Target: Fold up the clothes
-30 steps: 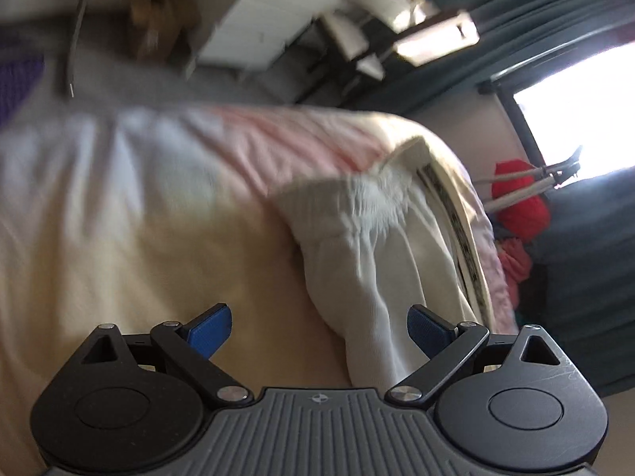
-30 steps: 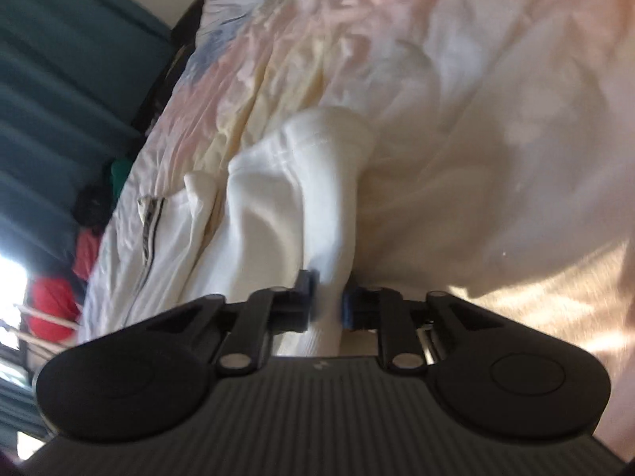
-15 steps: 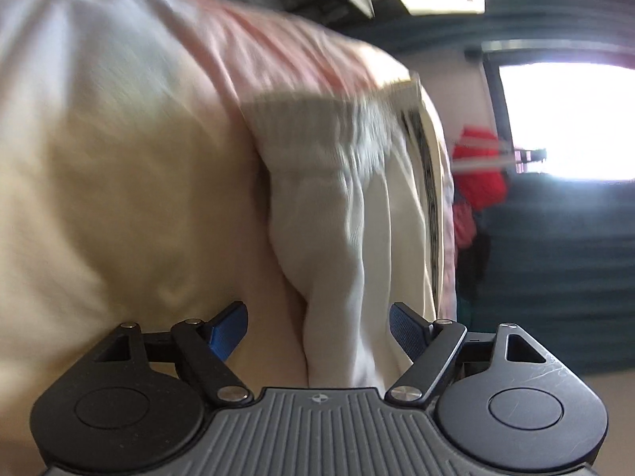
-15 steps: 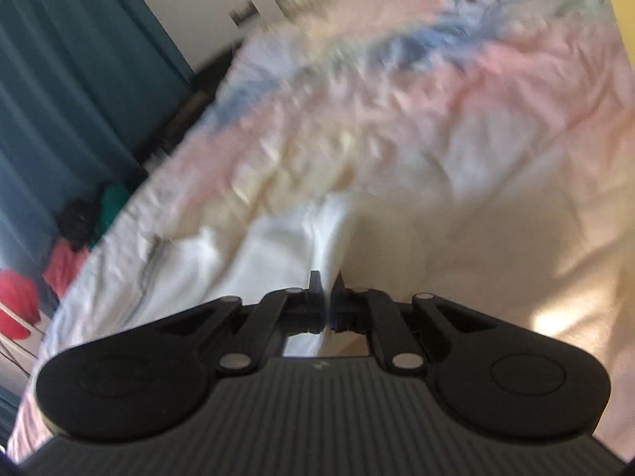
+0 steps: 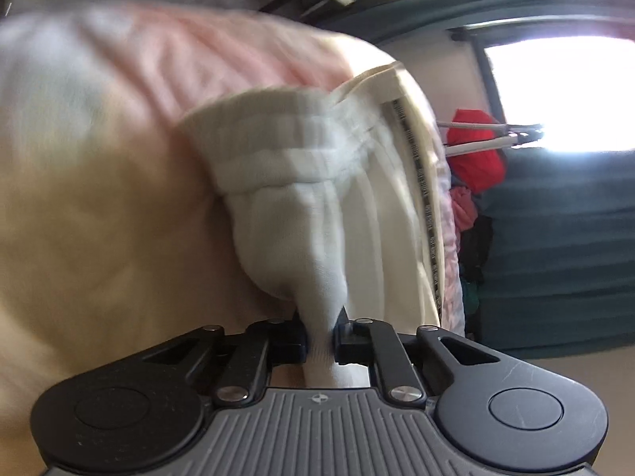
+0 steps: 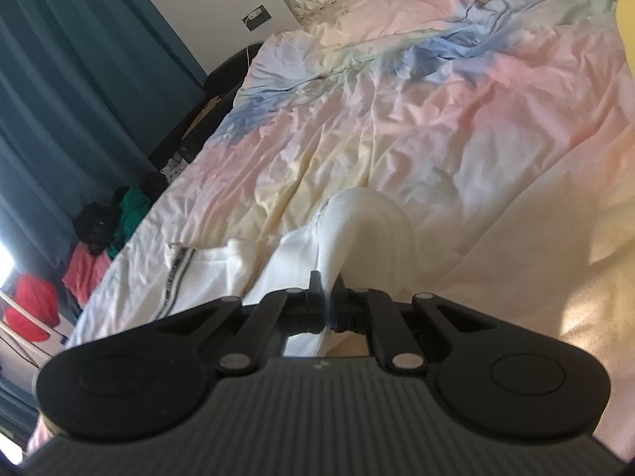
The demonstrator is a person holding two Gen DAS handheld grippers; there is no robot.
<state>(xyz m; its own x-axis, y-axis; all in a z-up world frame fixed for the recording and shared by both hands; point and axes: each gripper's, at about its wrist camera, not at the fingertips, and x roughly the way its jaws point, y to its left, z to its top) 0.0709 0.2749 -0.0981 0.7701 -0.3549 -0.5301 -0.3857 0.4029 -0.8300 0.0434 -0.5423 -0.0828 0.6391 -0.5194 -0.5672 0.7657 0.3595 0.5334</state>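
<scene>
My left gripper (image 5: 320, 335) has just been closing, and its jaws now pinch a bunched fold of the white sweatpants (image 5: 317, 214) between them. In the left wrist view the garment runs from the jaws up toward 12 o'clock, its ribbed waistband (image 5: 278, 150) blurred, with a dark patterned side stripe (image 5: 424, 198) at about 2 o'clock. My right gripper (image 6: 326, 305) is clamped tight on a thin edge of the same white sweatpants (image 6: 357, 230), which rise in a rounded hump at 12 o'clock from the fingertips. The rest of the pants lies flat toward 9 o'clock on the pastel bedsheet (image 6: 436, 119). Teal curtains (image 6: 79, 79) hang at 10 o'clock, and a heap of red and green clothes (image 6: 99, 246) sits beside the bed at 9 o'clock.
</scene>
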